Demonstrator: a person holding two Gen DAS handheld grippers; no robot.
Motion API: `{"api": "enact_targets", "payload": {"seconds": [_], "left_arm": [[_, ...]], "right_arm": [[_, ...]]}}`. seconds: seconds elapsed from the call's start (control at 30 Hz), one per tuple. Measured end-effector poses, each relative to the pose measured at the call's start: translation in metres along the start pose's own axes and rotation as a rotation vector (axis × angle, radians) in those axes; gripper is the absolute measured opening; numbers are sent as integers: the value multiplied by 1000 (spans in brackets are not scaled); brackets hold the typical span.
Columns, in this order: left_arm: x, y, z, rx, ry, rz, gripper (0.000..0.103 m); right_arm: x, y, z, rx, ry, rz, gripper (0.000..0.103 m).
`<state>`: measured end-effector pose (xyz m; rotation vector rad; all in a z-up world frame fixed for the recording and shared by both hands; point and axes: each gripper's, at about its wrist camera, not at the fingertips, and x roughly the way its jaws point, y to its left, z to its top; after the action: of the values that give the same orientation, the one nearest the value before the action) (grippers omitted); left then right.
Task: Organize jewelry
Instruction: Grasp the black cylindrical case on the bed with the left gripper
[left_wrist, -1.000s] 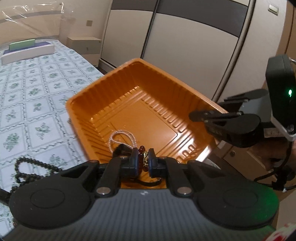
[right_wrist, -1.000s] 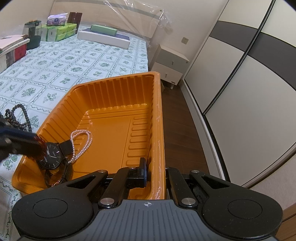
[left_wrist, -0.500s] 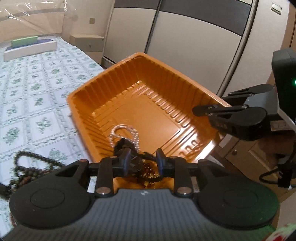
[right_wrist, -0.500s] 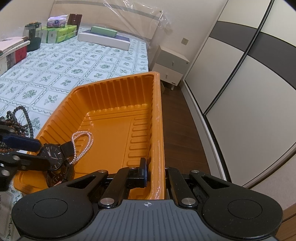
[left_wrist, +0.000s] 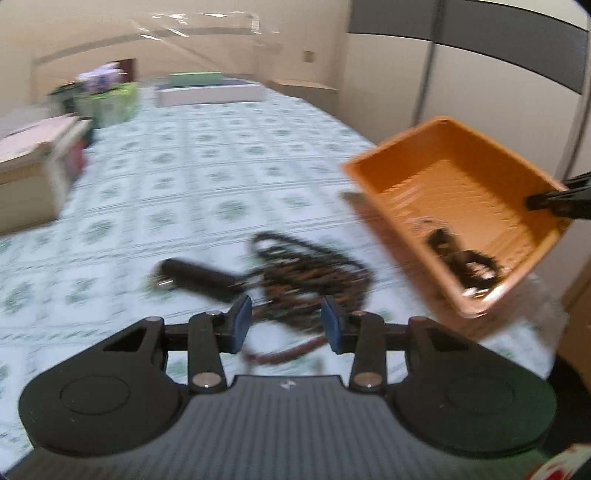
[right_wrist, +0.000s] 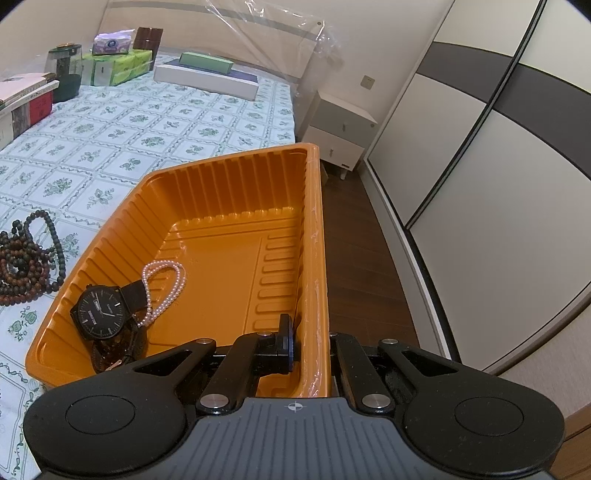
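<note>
Black watch (right_wrist: 99, 313) and pearl bracelet (right_wrist: 164, 291) lie in orange tray's (right_wrist: 240, 177) near-left corner. Dark bead strands (right_wrist: 27, 254) piled on bed beside tray's left wall.

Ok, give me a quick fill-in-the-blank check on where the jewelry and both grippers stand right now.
1. The right gripper is clamped on the rim of the ____ tray.
2. The black watch lies inside the tray beside a ____ bracelet.
3. The dark bead strands lie on the ____, outside the tray.
4. The left gripper is ____ and holds nothing.

Missing words: orange; pearl; bed; open
</note>
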<state>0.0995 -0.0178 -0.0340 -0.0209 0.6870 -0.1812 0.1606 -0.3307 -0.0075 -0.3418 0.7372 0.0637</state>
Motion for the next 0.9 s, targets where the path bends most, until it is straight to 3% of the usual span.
{"api": "enact_targets", "payload": {"seconds": [0.23, 0.6, 0.83, 0.9], "left_arm": [[-1, 19, -15, 48, -5, 82, 37], [24, 11, -8, 92, 25, 51, 37], [40, 31, 8, 30, 35, 104, 37], [43, 36, 12, 27, 26, 123, 42]], "right_arm": [[1, 1, 0, -1, 2, -6, 4], [2, 1, 0, -4, 4, -6, 4], [2, 0, 0, -5, 4, -6, 4], [2, 0, 0, -5, 4, -6, 4]]}}
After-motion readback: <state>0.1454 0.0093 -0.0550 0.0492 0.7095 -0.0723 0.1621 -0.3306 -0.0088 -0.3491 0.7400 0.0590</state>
